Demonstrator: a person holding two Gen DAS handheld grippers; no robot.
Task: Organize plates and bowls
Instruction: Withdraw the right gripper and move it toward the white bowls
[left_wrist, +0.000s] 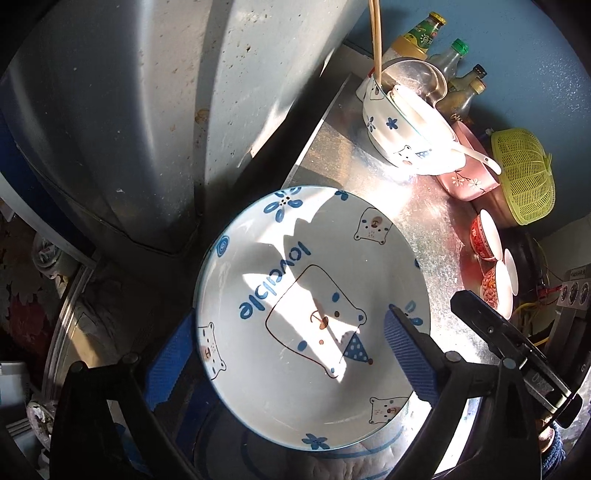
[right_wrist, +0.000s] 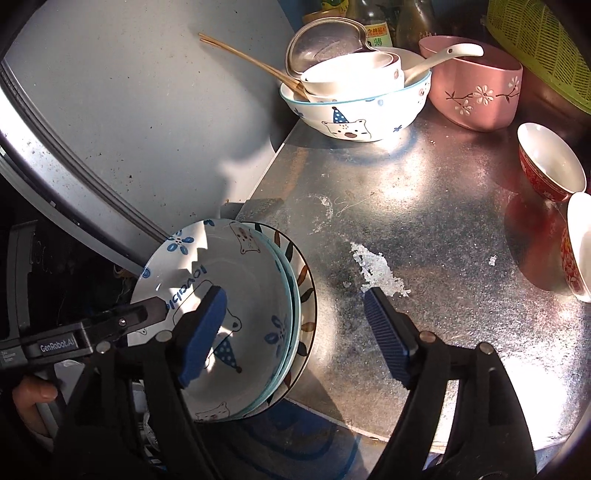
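A white bear-print plate (left_wrist: 314, 314) tops a stack of plates (right_wrist: 295, 314) at the near left corner of the metal counter (right_wrist: 424, 221). My left gripper (left_wrist: 288, 354) is open and straddles this plate, one blue pad at its left rim, the other above its right side. My right gripper (right_wrist: 295, 332) is open, its left pad (right_wrist: 203, 332) over the plate stack and its right pad (right_wrist: 388, 339) over bare counter. A bear-print bowl (right_wrist: 354, 114) holds smaller white bowls, chopsticks and a spoon at the back. A pink bowl (right_wrist: 476, 88) stands beside it.
Two red-and-white small bowls (right_wrist: 550, 166) lie at the right edge. A yellow-green basket (right_wrist: 539, 48) and bottles (left_wrist: 424, 33) line the back wall. A steel ladle-like pan (right_wrist: 321, 44) rests behind the bowls. A grey appliance wall (right_wrist: 129, 110) borders the counter on the left.
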